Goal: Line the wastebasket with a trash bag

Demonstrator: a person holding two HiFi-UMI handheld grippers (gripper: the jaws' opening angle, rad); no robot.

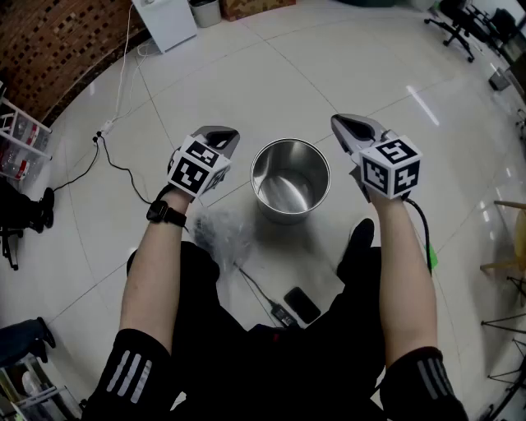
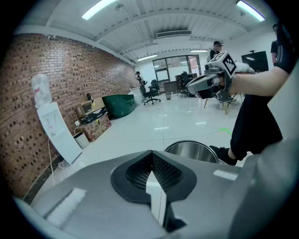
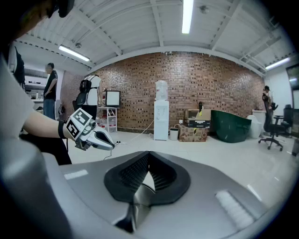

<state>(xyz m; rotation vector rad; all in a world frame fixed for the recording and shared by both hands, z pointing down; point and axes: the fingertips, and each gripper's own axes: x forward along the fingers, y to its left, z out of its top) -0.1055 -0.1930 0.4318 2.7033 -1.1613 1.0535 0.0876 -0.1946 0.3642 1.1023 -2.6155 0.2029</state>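
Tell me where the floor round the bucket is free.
Free: the floor beyond the bucket, and left of it as far as the black cord. Crowded: the near side, with the crumpled bag, the phone, its cable and a shoe.

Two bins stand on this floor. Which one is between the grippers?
The shiny round steel wastebasket, flanked by the left gripper and right gripper. The other, a small grey bin, stands far off beside the white water dispenser.
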